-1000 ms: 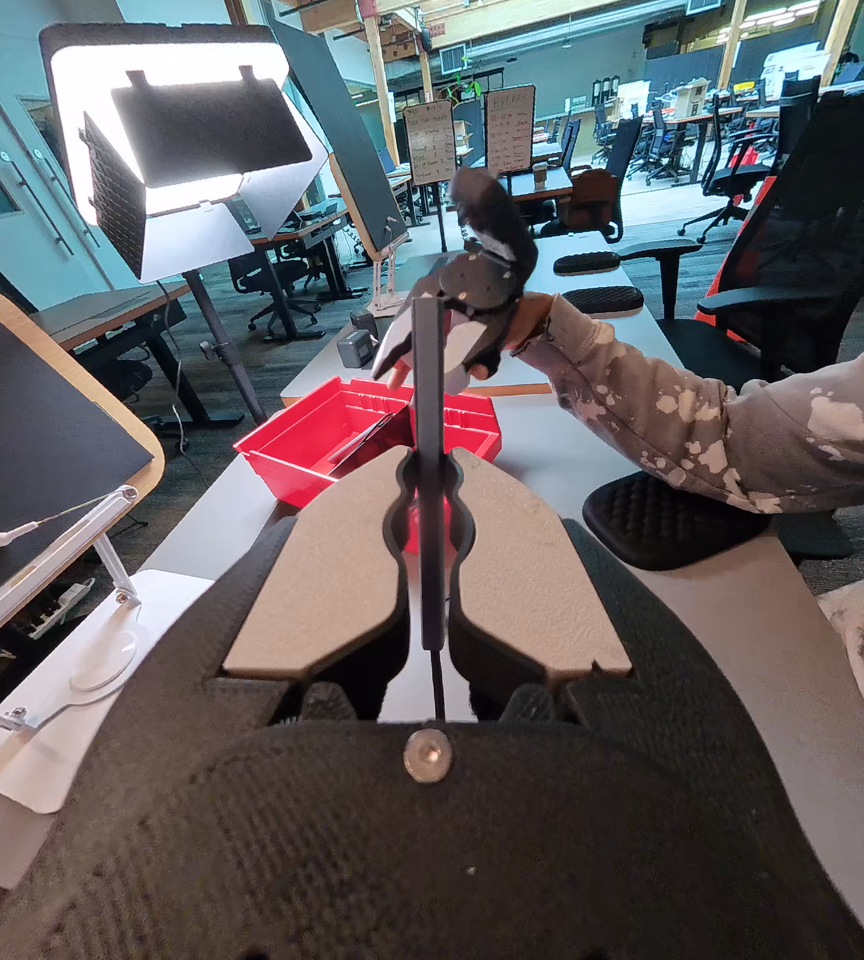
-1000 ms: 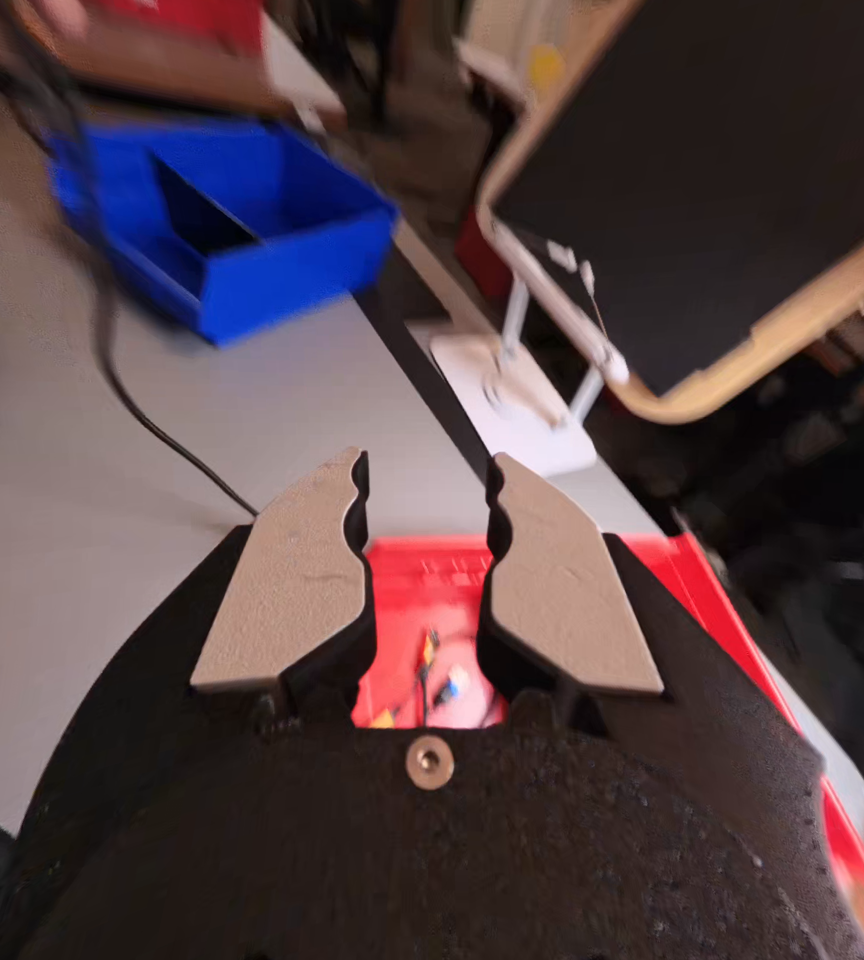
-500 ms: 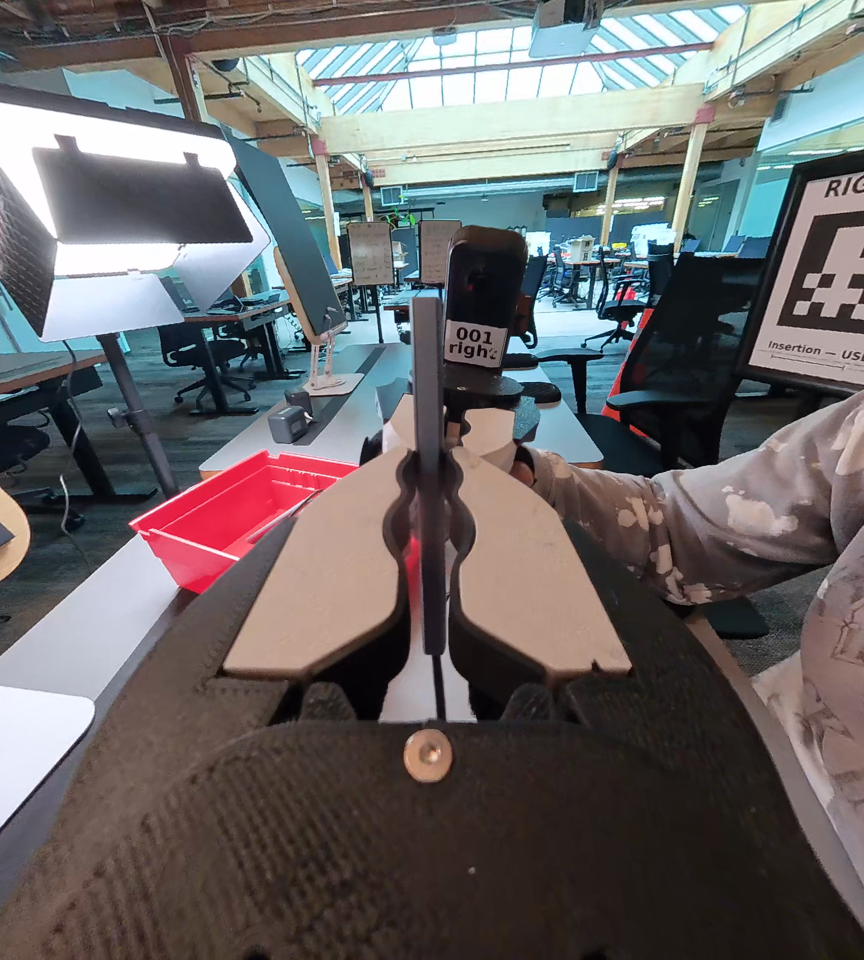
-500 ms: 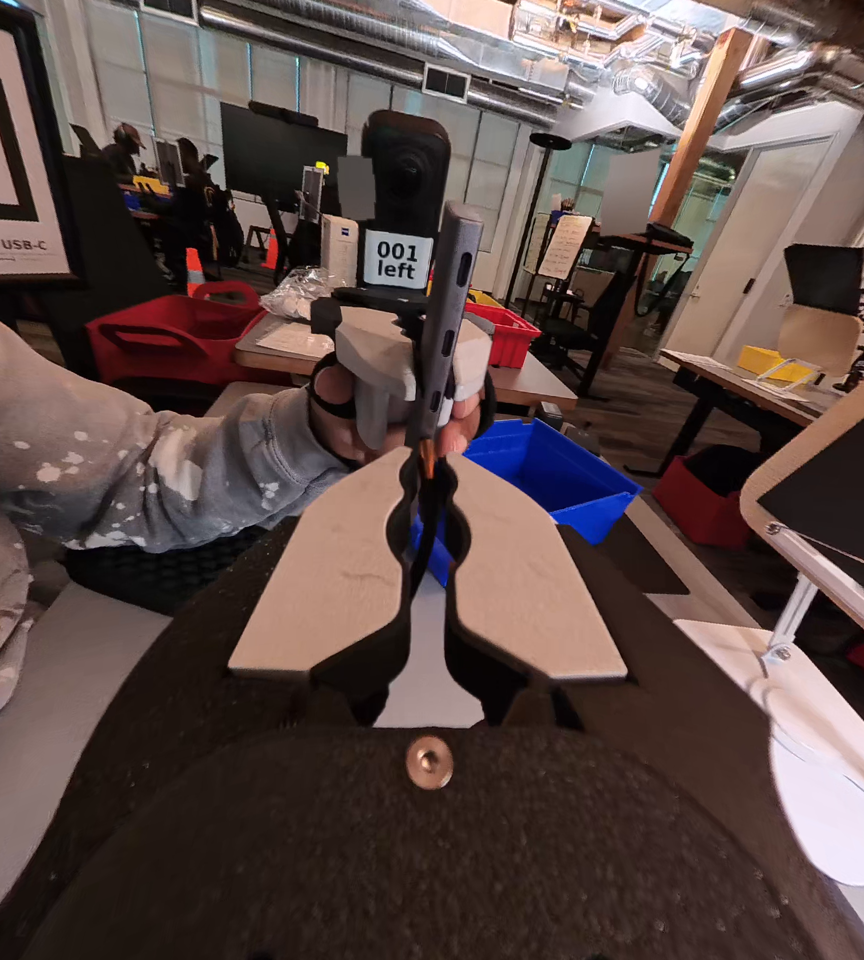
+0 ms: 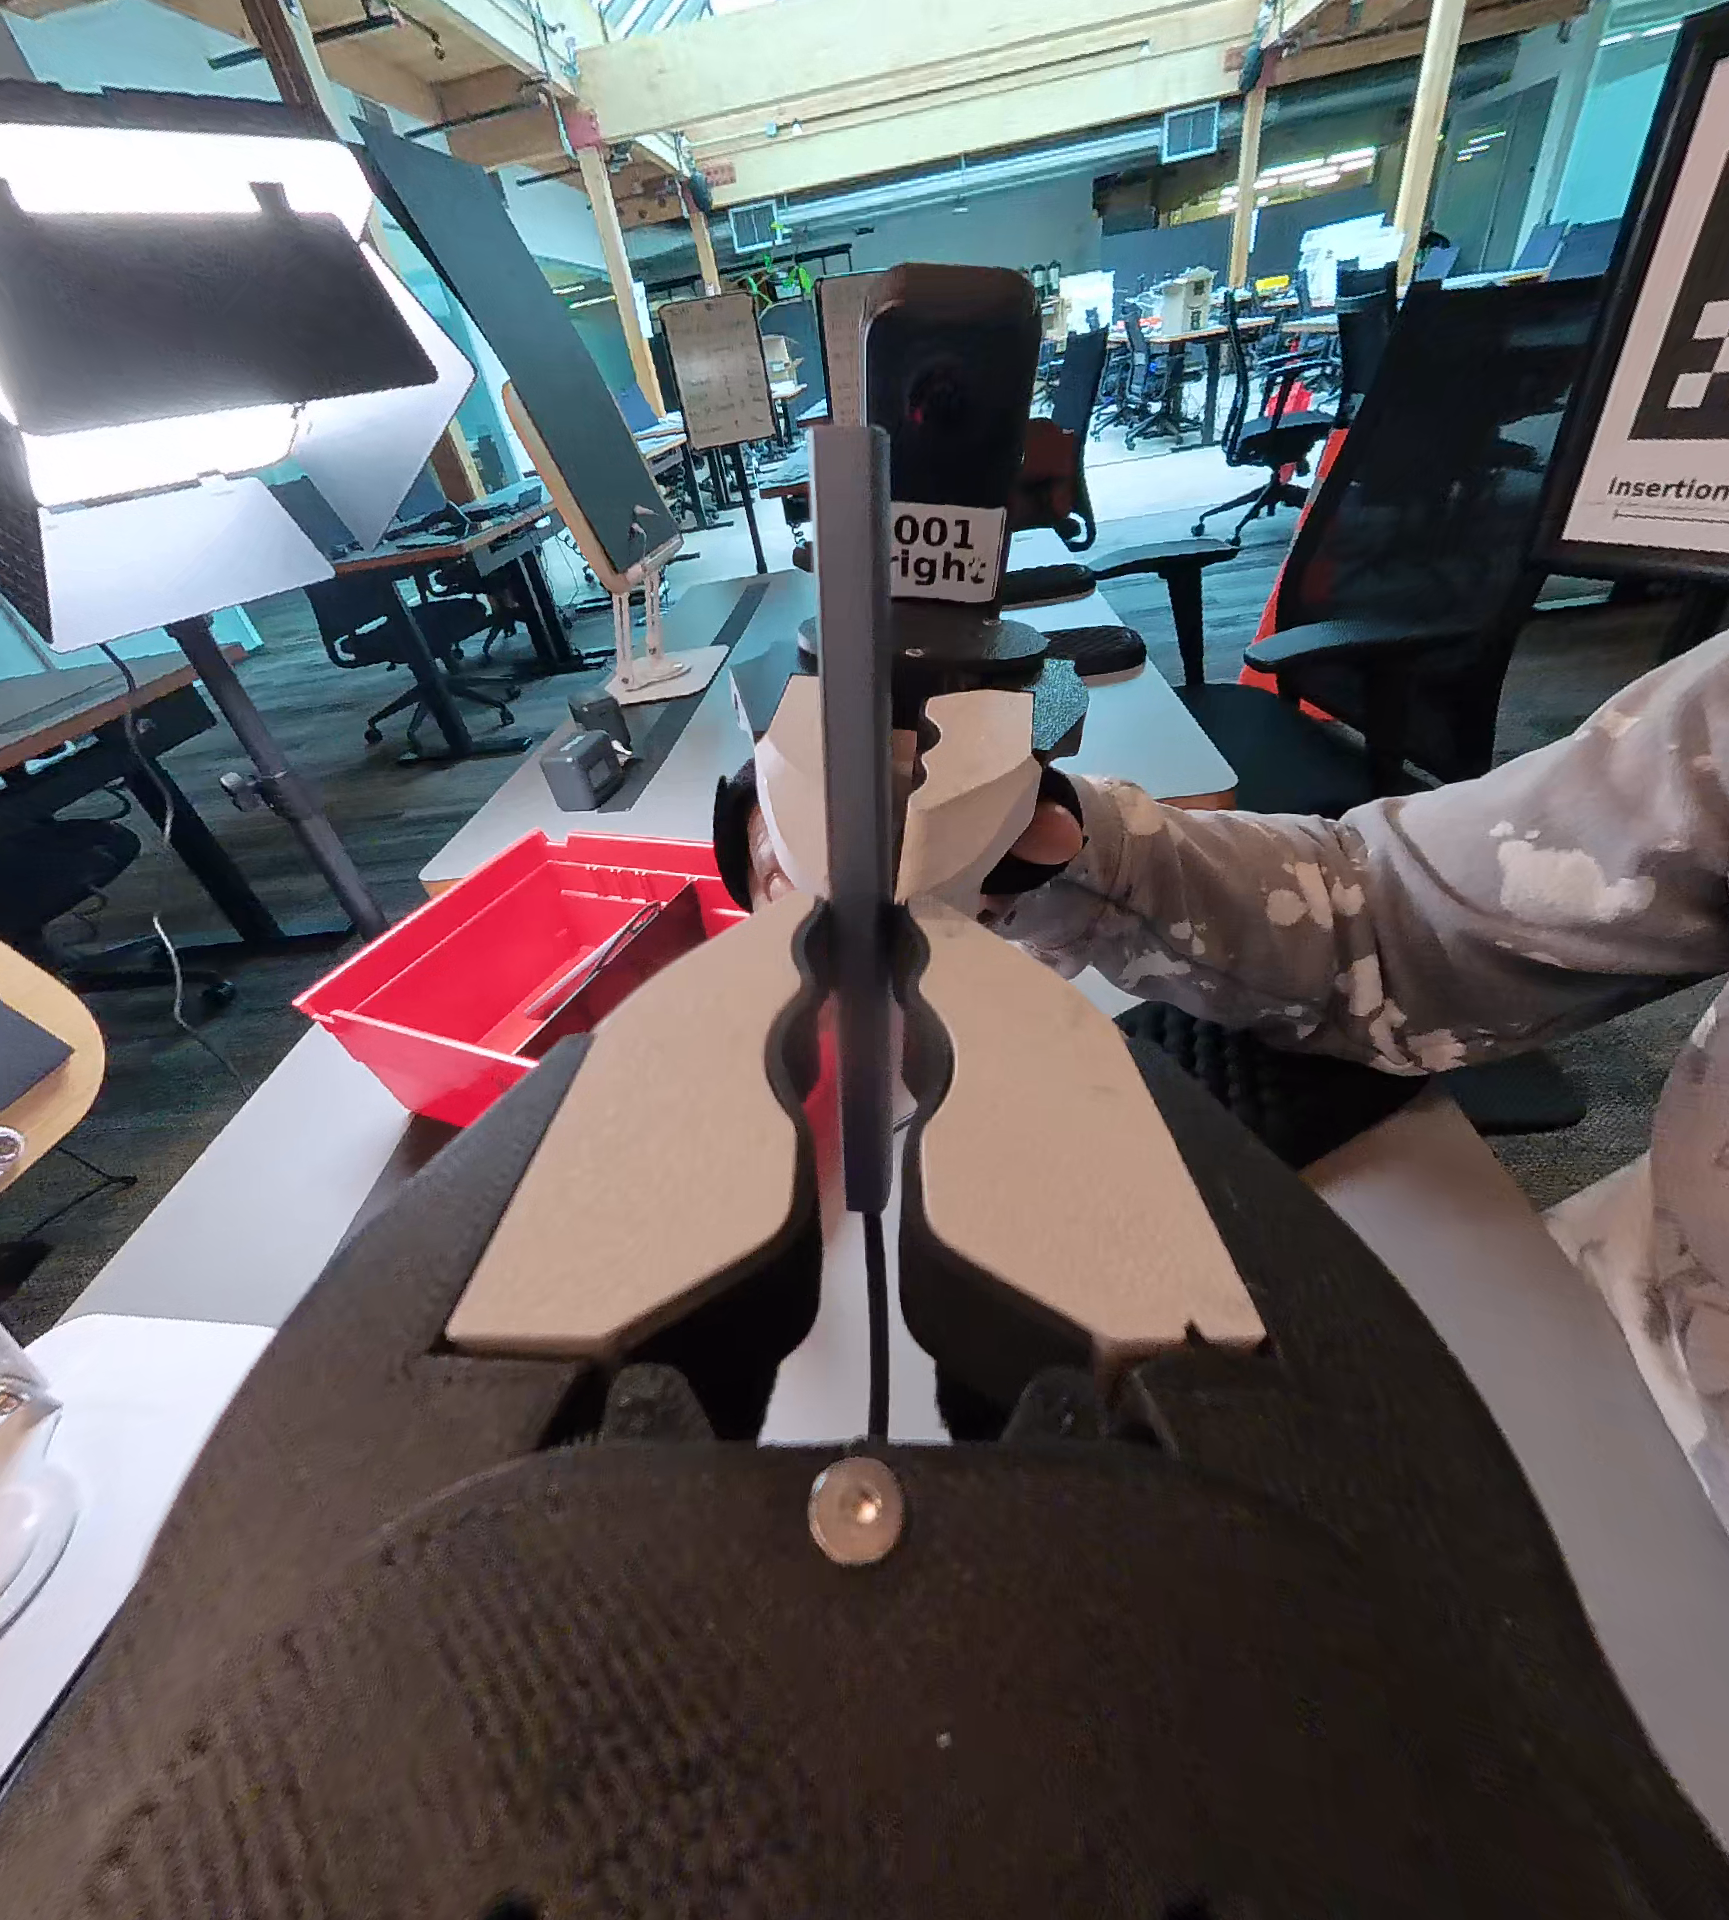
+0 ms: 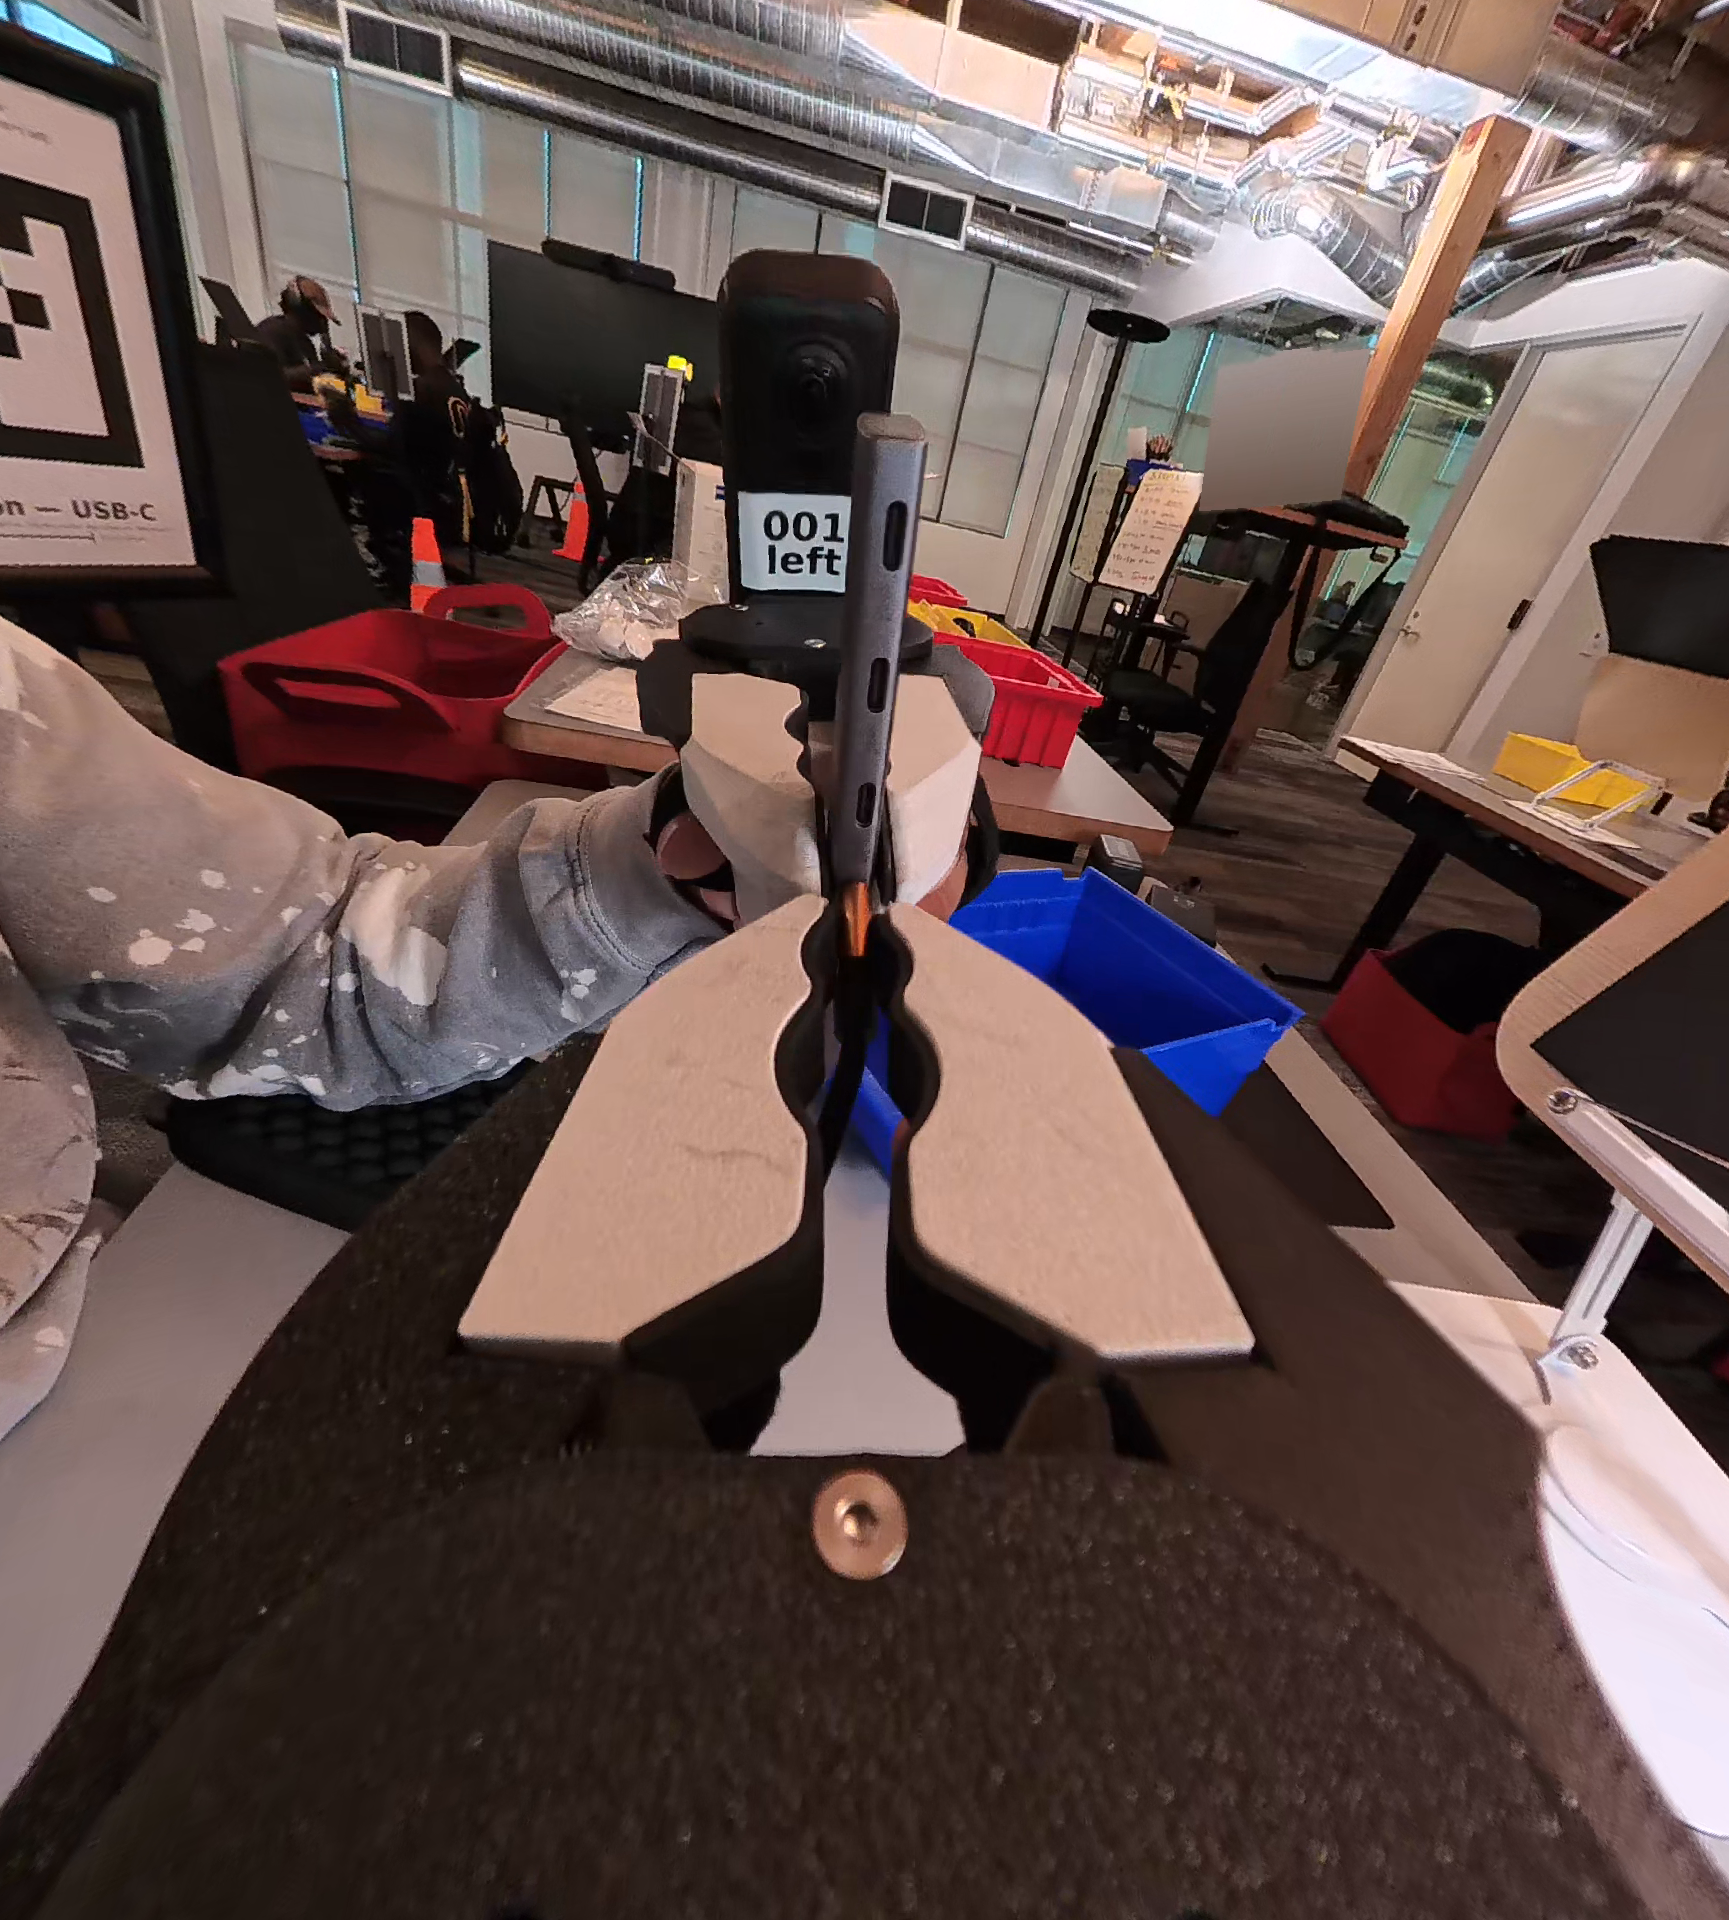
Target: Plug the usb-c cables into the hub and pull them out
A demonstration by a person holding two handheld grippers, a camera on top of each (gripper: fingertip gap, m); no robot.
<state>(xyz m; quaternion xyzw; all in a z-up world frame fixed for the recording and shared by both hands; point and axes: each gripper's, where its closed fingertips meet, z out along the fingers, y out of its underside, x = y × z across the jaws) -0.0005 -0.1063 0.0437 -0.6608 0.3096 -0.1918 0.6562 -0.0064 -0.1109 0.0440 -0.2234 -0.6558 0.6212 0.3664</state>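
Note:
My left gripper (image 5: 855, 914) is shut on a slim grey hub (image 5: 852, 779) and holds it upright and edge-on above the table; the hub's black cable (image 5: 875, 1330) hangs down between the fingers. In the right wrist view the hub (image 6: 875, 644) shows several ports along its edge, held by the left gripper (image 6: 839, 790). My right gripper (image 6: 855, 914) is shut on a black usb-c cable (image 6: 844, 1060) with an orange plug tip (image 6: 855, 920). The tip points at the hub's edge, just below the lowest port. The right gripper (image 5: 907, 790) faces me behind the hub.
A red bin (image 5: 486, 987) with a divider sits on the grey table left of the hub. A blue bin (image 6: 1130, 977) stands behind the right gripper's fingers. A white stand base (image 5: 60, 1455) and a bright light panel (image 5: 164, 343) are at the left. A black armrest pad (image 5: 1255, 1070) lies under the person's sleeve. My left and right fingertips are right by each other.
The right gripper was open over the red bin; it has shut on the orange-tipped cable, risen and turned toward the hub. The left gripper has kept the hub and tilted up slightly.

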